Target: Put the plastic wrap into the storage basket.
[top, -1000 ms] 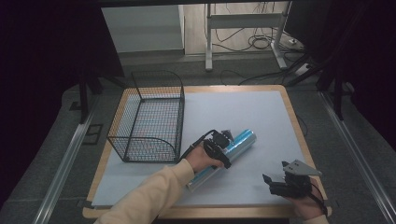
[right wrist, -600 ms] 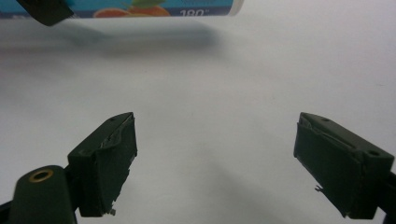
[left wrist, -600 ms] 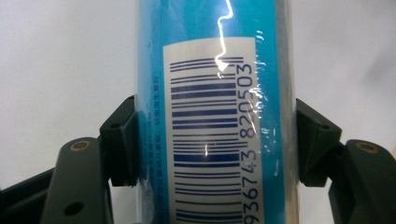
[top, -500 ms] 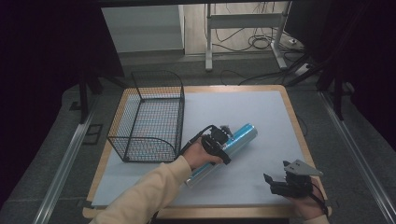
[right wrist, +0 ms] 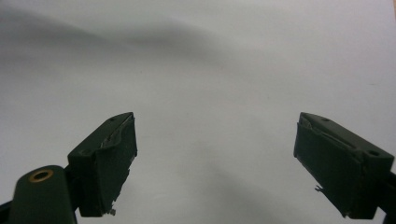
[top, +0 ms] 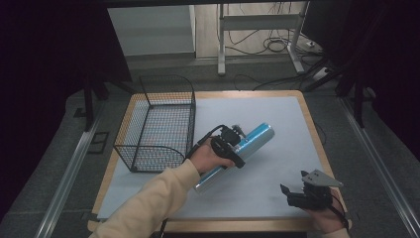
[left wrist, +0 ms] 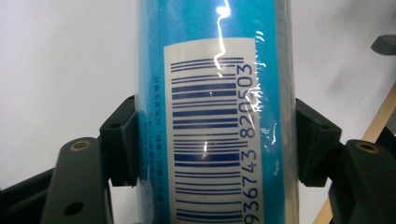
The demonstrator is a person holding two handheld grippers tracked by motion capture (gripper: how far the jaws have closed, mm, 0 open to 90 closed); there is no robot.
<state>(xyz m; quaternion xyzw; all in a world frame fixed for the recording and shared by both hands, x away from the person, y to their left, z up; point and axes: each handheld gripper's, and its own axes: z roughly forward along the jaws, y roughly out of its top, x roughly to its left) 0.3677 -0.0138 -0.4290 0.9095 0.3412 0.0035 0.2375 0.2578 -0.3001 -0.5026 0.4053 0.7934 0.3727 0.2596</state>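
right now my left gripper [top: 236, 147] pinches the blue tube [top: 237, 153] around its middle, both jaws pressed flat against its sides, and the tube sits tilted across the centre of the high view, its capped end toward the upper right and its silvery end toward the lower left, just right of the wire basket [top: 157, 124]. to do this step well, i judge i should keep the squeeze even and the tube balanced at its midpoint, then swing it left over the basket rim without letting the long ends clip the wires. the tube is a smooth cylinder wrapped in glossy film that throws bright glare, with a white barcode label [left wrist: 212, 135] facing the left gripper view, so it may slip if i loosen. the basket is thin black mesh with open top. my right gripper [top: 297, 194] rests spread wide and empty at the lower right, over the matte pale table sheet [top: 297, 129].
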